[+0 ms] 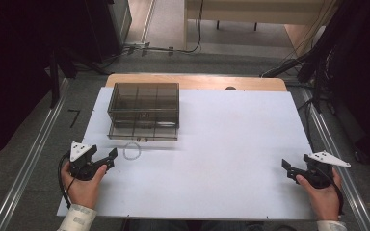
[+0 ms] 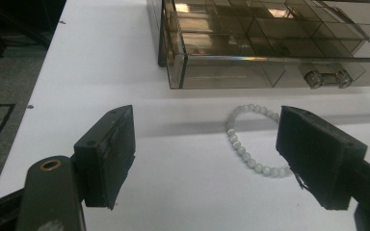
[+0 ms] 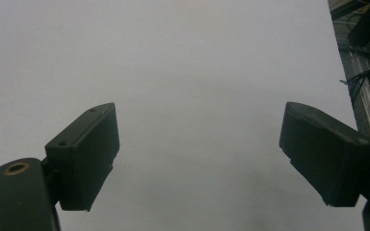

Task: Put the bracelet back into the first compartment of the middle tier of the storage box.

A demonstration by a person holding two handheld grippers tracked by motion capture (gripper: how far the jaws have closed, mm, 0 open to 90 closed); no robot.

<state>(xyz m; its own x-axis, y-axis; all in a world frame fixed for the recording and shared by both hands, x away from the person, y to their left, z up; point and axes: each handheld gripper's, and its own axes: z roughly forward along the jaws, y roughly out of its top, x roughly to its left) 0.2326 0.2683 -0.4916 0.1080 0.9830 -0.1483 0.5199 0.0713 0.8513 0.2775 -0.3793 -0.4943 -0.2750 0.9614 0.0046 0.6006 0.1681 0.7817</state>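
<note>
A: From the high view, where is the thing to pick up?

B: The bead bracelet (image 1: 131,150) lies flat on the white desk (image 1: 221,159), just in front of the smoky plastic organizer box (image 1: 143,110), whose bottom drawer stands pulled out. The left gripper (image 1: 110,159) sits near it with jaws spread; the right gripper (image 1: 289,167) rests well apart by the desk's right edge.

A: And the left gripper view?

B: The jaws stand wide with nothing between the pads. The bracelet (image 2: 243,144) lies ahead, part of its loop hidden behind the right-hand jaw. I'd judge it light, limp and apt to roll or slide, so pinch one short run of beads across the strand. The drawer's insides are hard to read through the tinted walls.

A: The right gripper view?

B: Jaws spread over bare desk, holding nothing.
</note>
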